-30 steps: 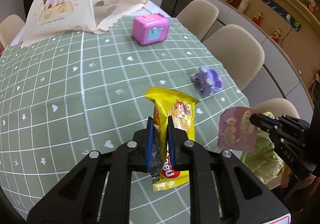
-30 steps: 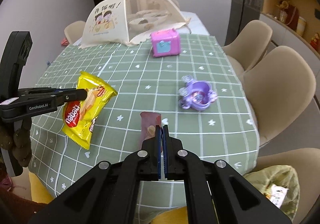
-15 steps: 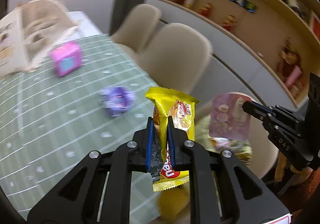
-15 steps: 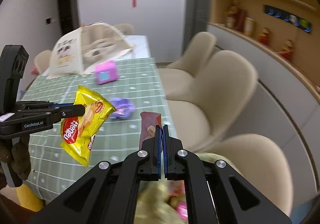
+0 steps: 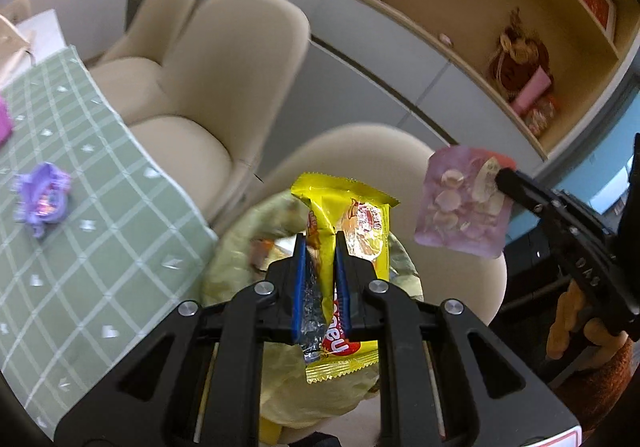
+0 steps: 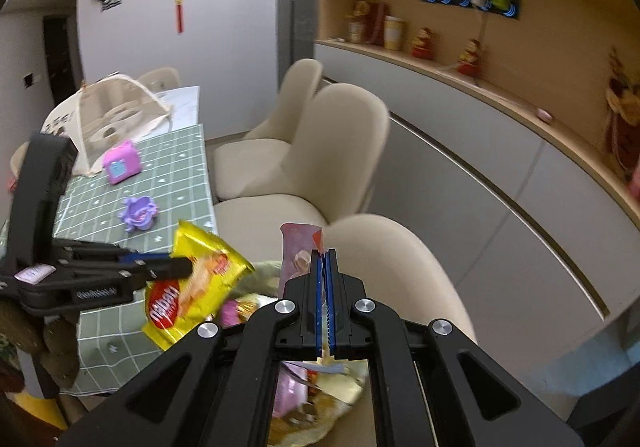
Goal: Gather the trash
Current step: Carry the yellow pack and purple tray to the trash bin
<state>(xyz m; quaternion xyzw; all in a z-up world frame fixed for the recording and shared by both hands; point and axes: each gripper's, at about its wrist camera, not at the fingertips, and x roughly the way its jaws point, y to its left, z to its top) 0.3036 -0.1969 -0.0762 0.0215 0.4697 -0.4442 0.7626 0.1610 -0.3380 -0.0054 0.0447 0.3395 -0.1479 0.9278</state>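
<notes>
Left wrist view: our left gripper (image 5: 321,243) is clamped on a yellow snack pack (image 5: 352,219), its blue pads nearly together with the wrapper pinched between them. The pack stands upright above a yellow-green trash bag (image 5: 236,247) that sits on a beige chair (image 5: 456,279). To the right, our right gripper (image 5: 505,179) holds a pink wrapper (image 5: 460,207) by its edge, also in the air near the bag. At left we see the green checked tablecloth (image 5: 80,207) with a purple toy (image 5: 40,199) on it.

From the right wrist view, our right jaws are pressed fully together on the thin wrapper, which sticks up past the tips. Below it the bag's mouth shows blurred litter. A pink box (image 6: 121,166) and a food cover (image 6: 112,119) stay on the table.
</notes>
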